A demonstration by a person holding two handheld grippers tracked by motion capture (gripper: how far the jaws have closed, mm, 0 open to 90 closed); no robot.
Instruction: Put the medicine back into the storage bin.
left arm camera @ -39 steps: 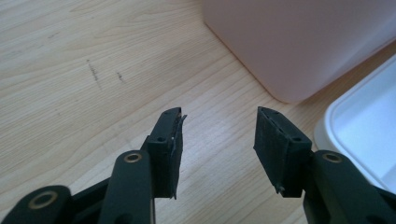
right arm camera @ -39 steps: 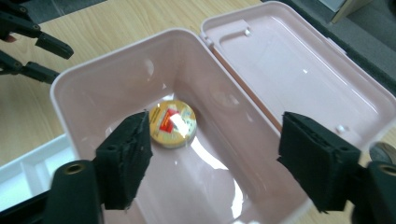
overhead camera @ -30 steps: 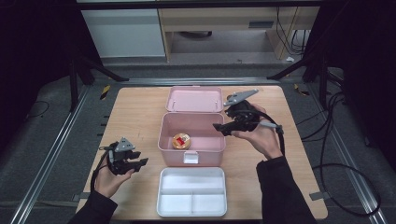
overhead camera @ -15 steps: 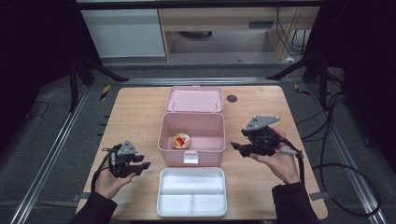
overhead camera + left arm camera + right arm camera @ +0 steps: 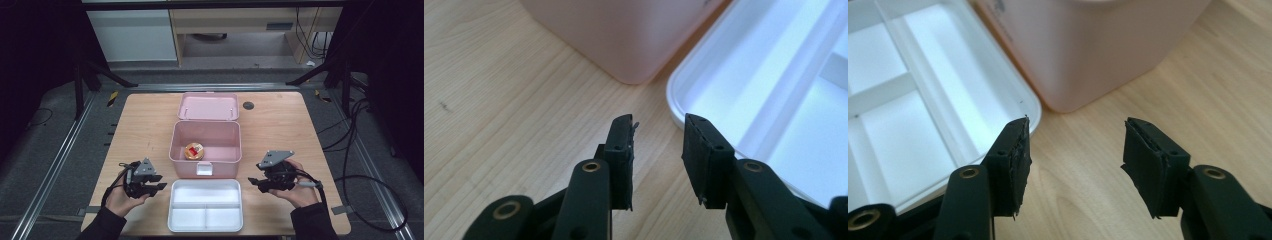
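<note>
A pink box (image 5: 205, 148) stands open in the middle of the wooden table, with a small round orange and red item (image 5: 194, 150) inside. Its pink lid (image 5: 208, 106) lies flat behind it. A white divided tray (image 5: 205, 205) sits in front of the box, empty. My left gripper (image 5: 157, 182) rests low at the tray's left side, open with nothing between its jaws; its own view has the box corner (image 5: 624, 45) and tray rim (image 5: 704, 75) ahead. My right gripper (image 5: 254, 183) sits at the tray's right side, open and empty, facing the box (image 5: 1088, 45) and tray (image 5: 923, 100).
A small dark round spot (image 5: 248, 105) marks the table at the back right. Cables (image 5: 360, 150) trail over the floor to the right. Metal rails (image 5: 55, 165) run along the table's left side.
My right gripper has come down from beside the open lid to the table's front right, next to the tray. The left gripper has barely shifted.
</note>
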